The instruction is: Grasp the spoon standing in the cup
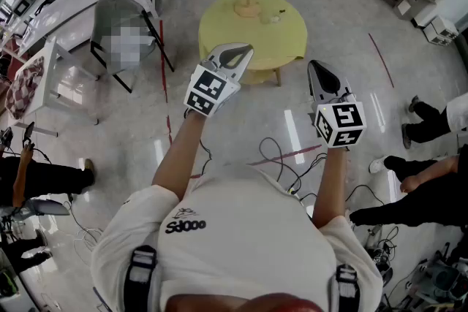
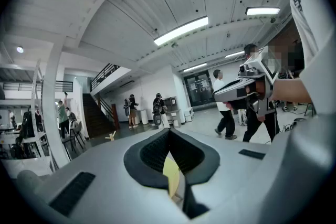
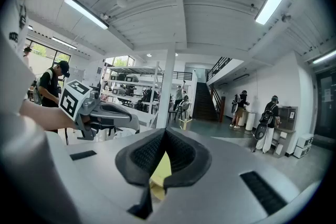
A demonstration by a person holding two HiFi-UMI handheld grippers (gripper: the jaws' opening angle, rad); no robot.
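**Item:** spoon in cup. A probable cup [image 1: 273,17] sits on the round yellow worktop [image 1: 219,29], just right of its wooden stand [image 1: 248,5]. The spoon is too small to make out.

**Handling (judged):** light, stiff, slick. Pinch the handle above the rim.

**Left gripper [image 1: 240,49], right gripper [image 1: 314,66]:** jaws closed and empty, well short of the worktop.

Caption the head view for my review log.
Left tongs and right tongs, both shut, held out toward a round yellow table.

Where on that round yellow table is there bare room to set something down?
The yellow table is bare across its near half and left side, between the rim and the wooden stand. The only crowding is at the far edge: the stand with a small object just right of it.
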